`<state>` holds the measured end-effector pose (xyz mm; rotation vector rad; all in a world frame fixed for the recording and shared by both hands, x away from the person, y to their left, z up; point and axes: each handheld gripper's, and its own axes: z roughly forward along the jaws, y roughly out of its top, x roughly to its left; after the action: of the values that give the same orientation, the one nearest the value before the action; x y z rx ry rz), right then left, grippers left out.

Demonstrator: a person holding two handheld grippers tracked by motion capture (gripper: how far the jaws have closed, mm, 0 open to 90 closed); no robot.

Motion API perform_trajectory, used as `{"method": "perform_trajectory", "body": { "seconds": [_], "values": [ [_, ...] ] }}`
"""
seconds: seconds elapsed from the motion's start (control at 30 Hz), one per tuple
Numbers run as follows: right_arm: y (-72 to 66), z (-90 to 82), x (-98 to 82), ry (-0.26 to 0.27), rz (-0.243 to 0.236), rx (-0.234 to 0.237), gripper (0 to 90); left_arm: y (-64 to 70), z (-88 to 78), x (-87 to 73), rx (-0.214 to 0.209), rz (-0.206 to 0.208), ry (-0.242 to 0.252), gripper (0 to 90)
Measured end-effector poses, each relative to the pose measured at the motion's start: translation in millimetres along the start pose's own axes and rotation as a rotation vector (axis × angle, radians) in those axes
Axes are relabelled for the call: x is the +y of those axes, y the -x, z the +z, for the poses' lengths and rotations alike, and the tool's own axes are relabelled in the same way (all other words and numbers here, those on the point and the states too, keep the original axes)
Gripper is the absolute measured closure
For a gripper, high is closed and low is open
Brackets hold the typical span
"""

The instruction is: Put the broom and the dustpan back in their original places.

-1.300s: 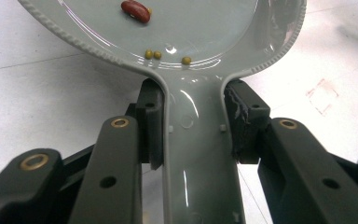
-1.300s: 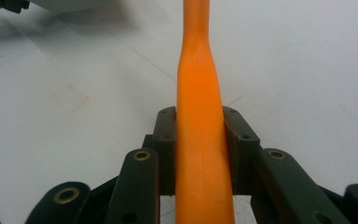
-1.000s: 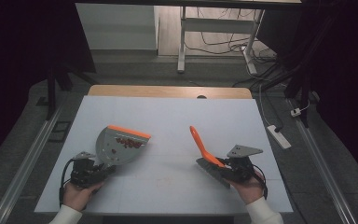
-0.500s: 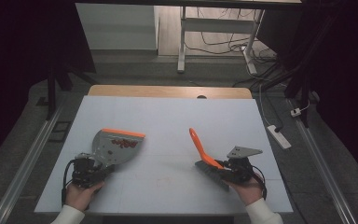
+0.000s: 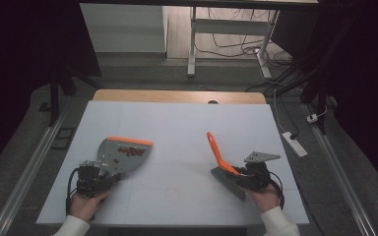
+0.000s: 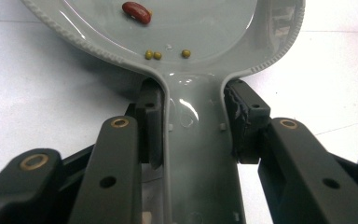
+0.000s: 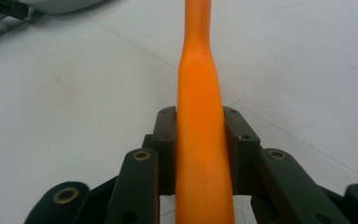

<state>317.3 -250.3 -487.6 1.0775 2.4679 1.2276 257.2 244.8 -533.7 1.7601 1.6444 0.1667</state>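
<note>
Grey dustpan, orange brush, both clamped

Grey dustpan [image 5: 123,155] with beans [image 5: 129,151] sits left of the brush [image 5: 221,164], its handle clenched by the left gripper [image 5: 94,176]. Right gripper [image 5: 248,177] clenches the brush's orange handle on the white table [image 5: 177,128].

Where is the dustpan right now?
In the high view the grey dustpan sits on the left half of the white table, its handle clamped in the left gripper, with beans inside it.
</note>
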Motion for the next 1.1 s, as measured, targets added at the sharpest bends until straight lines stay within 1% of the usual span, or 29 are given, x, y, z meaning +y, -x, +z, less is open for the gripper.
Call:
{"method": "perform_trajectory", "body": {
  "seconds": [0.23,0.37,0.5,0.73,0.87,0.97,1.1],
  "values": [
    [9.0,1.6,1.1,-0.019,0.018,-0.022,68.0,1.1,1.3,0.0,0.004,0.002,0.0,61.9],
    [14.9,3.1,0.8,-0.029,0.038,-0.03,67.1,1.5,1.7,0.0,0.006,0.004,-0.001,61.9],
    [22.2,5.5,-0.2,-0.051,0.065,-0.037,64.0,1.9,1.9,-0.2,0.007,0.005,-0.002,61.9],
    [35.4,11.0,-2.3,-0.093,0.105,-0.028,58.0,2.5,2.4,-0.2,0.005,0.008,-0.005,61.8],
    [37.9,12.9,-2.7,-0.103,0.121,-0.033,55.5,2.4,2.2,-0.2,0.004,0.008,-0.005,61.7],
    [38.3,13.9,-2.7,-0.112,0.131,-0.052,53.3,2.4,2.1,-0.2,0.003,0.008,-0.004,61.6],
    [40.2,15.1,-3.2,-0.122,0.152,-0.06,51.4,2.2,1.8,-0.1,0.0,0.008,-0.005,61.3]
  ]
}}
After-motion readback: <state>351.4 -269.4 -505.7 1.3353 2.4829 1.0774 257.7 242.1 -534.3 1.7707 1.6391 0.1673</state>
